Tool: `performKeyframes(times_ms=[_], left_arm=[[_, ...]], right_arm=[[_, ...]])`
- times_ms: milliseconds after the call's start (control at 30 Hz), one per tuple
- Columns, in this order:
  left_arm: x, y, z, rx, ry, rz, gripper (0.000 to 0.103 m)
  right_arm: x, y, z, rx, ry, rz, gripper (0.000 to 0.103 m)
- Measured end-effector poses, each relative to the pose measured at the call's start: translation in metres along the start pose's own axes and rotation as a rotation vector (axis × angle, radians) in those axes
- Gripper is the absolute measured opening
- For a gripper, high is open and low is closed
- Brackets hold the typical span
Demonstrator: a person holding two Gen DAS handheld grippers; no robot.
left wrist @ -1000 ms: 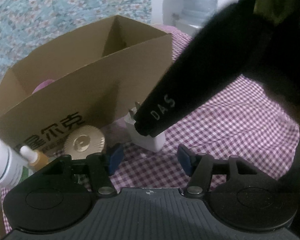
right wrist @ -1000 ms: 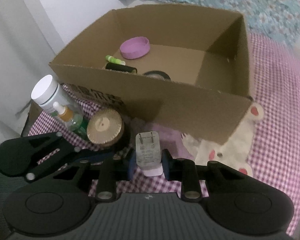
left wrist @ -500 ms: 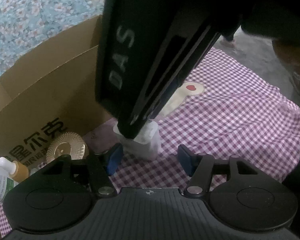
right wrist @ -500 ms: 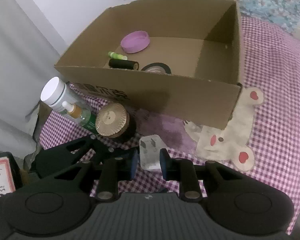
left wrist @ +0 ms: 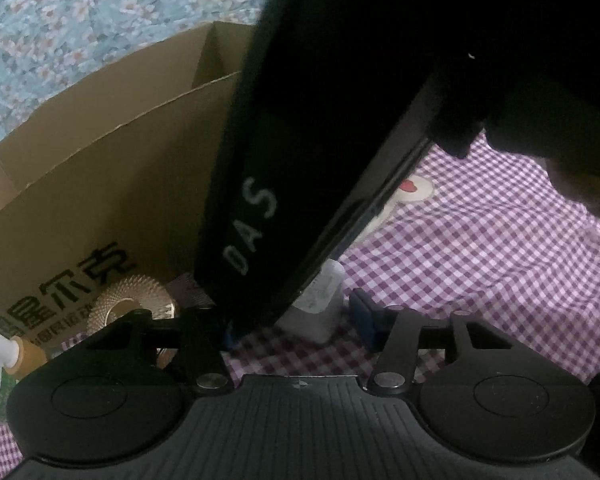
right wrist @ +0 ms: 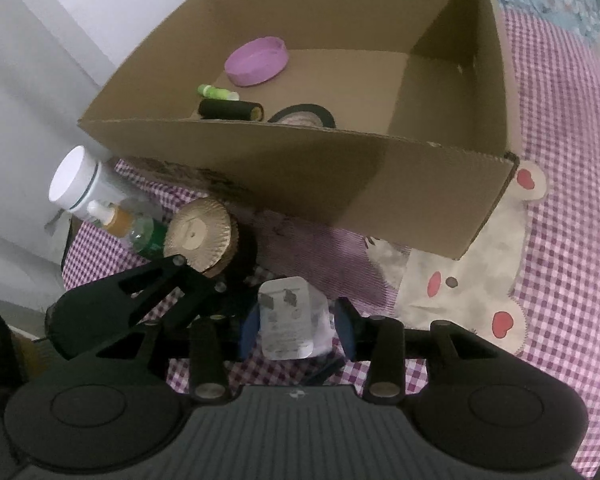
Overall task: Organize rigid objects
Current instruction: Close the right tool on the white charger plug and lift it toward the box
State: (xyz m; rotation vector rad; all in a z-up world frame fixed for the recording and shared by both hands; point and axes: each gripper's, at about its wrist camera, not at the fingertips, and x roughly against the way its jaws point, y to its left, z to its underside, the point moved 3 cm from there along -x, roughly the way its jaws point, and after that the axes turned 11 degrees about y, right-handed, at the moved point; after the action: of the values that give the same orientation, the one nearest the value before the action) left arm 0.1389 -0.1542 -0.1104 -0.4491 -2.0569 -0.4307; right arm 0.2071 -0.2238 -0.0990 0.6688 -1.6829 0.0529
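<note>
A white plug charger (right wrist: 292, 318) lies on the purple checked cloth between the blue pads of my right gripper (right wrist: 297, 326). The pads stand a little apart from its sides. In the left wrist view the charger (left wrist: 320, 300) is mostly hidden behind the black body of the right gripper (left wrist: 300, 160). My left gripper (left wrist: 296, 320) is open and empty just in front of it. The open cardboard box (right wrist: 380, 168) stands behind, holding a purple lid (right wrist: 257, 61), a black tube (right wrist: 230, 109), a green stick and a tape roll.
A gold ribbed jar lid (right wrist: 198, 236) sits left of the charger. A white-capped bottle (right wrist: 78, 180) and a small dropper bottle (right wrist: 118, 220) stand at the far left cloth edge. A bear print (right wrist: 460, 280) marks the cloth right of the box.
My right gripper has opened from its grip on the charger, which now lies on the cloth nearer the camera. The right gripper's body covers more of the left wrist view.
</note>
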Motion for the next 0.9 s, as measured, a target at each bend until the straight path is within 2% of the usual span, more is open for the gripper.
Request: performKeyframes(times_ms=[33,233,433,733,900], left_arm=[[0.0,0.001,0.0,0.006,-0.001,-0.003,0.05],[0.0,0.004,-0.001,0.012,-0.003,-0.004,0.046],[0.017,-0.001,0.002,0.011,-0.026,-0.008,0.046],[0.074,0.005,-0.005,0.024,-0.111,-0.068,0.046],[0.101,0.025,-0.032,0.05,-0.164,-0.112,0.047]], right_arm=[[0.0,-0.001,0.0,-0.009,-0.003,-0.018,0.037],[0.009,-0.001,0.002,-0.024,-0.03,-0.005,0.031],[0.024,0.006,0.007,-0.022,-0.052,0.011,0.03],[0.08,0.04,0.01,0.041,-0.143,0.033,0.03],[0.11,0.062,-0.008,0.099,-0.189,0.024,0.03]])
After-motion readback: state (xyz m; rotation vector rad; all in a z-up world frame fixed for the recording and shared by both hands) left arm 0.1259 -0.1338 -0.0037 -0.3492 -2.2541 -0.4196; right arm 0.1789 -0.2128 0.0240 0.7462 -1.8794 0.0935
